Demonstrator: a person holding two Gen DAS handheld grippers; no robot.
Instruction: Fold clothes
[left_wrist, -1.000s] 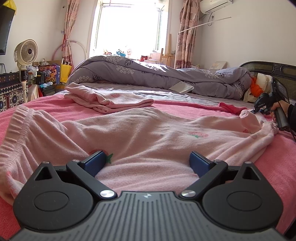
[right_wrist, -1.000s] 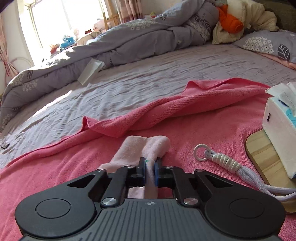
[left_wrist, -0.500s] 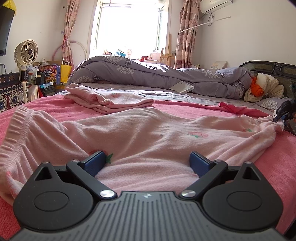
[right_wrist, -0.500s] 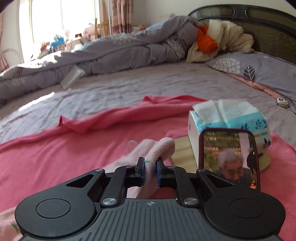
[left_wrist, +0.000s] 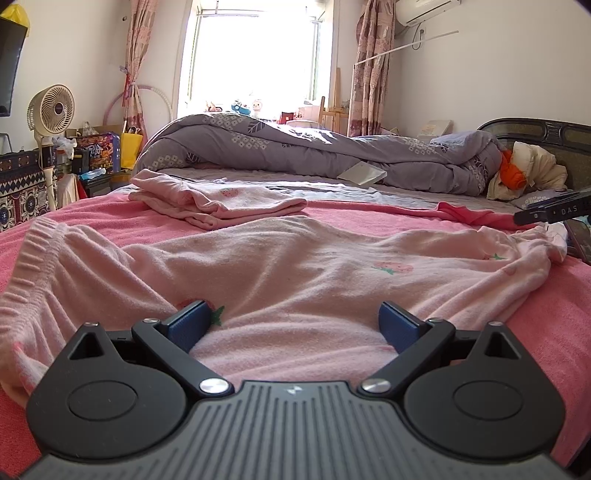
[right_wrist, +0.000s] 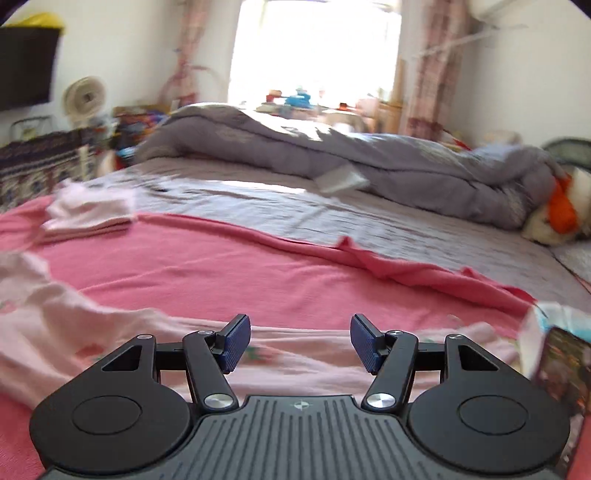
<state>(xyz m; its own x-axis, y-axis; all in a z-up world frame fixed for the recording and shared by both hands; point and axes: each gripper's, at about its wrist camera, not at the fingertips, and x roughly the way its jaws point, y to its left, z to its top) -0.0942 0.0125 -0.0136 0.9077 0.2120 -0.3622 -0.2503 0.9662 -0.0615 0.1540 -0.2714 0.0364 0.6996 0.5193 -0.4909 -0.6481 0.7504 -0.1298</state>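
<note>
Pink pyjama trousers (left_wrist: 288, 266) with strawberry prints lie spread across the pink blanket (left_wrist: 369, 212) at the near edge of the bed, waistband toward its left side. Another pink garment (left_wrist: 218, 201), already folded, sits at the blanket's far left corner. The left gripper (left_wrist: 295, 325) rests low over the trousers, jaws wide apart, clasping nothing. The right gripper (right_wrist: 300, 341) has just been opening; its jaws stand apart above the leg end, nothing between them.

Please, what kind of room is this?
Most likely a home bedroom: a bed with a grey quilt heaped on it, a dark headboard at one end, and curtains beside a bright window.
</note>
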